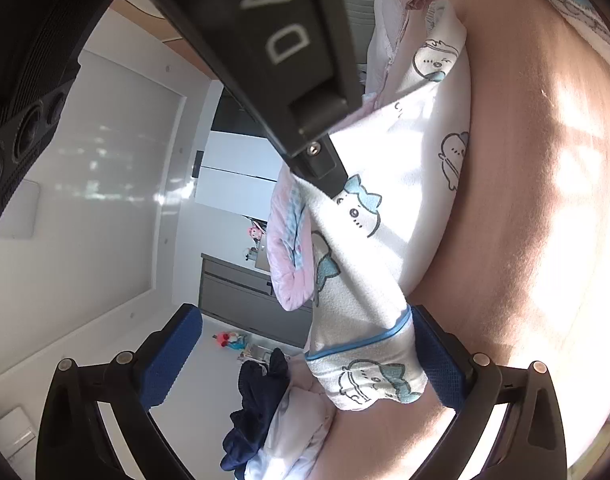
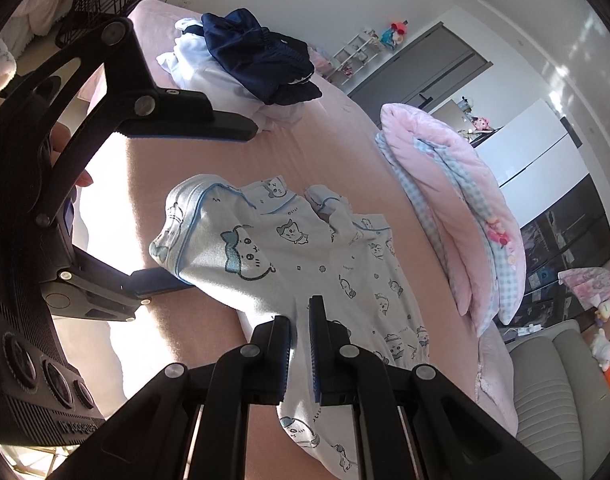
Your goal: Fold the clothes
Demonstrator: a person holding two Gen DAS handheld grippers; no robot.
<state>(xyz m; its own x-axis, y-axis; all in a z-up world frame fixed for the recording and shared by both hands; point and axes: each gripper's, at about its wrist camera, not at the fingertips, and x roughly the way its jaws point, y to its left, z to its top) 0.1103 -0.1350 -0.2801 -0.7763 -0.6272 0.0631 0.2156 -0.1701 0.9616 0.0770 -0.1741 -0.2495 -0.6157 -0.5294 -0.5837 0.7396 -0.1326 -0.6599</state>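
A white garment with blue cartoon cats and blue piping (image 2: 289, 252) lies on the pink bed (image 2: 345, 128). My right gripper (image 2: 301, 344) is shut on its near edge, the cloth pinched between the blue pads. My left gripper (image 1: 305, 360) is open wide; its right pad (image 1: 437, 360) rests against the garment's piped end (image 1: 369, 376), and the left pad (image 1: 173, 356) is in the air. In the right wrist view the left gripper (image 2: 193, 216) straddles that folded end. In the left wrist view the right gripper's finger (image 1: 321, 160) presses on the cloth.
A pile of dark navy (image 2: 257, 56) and white clothes (image 2: 209, 80) sits at the far end of the bed. A folded pink and blue-check quilt (image 2: 457, 208) lies to the right. A grey sofa (image 2: 561, 392) and dark cabinets stand beyond the bed.
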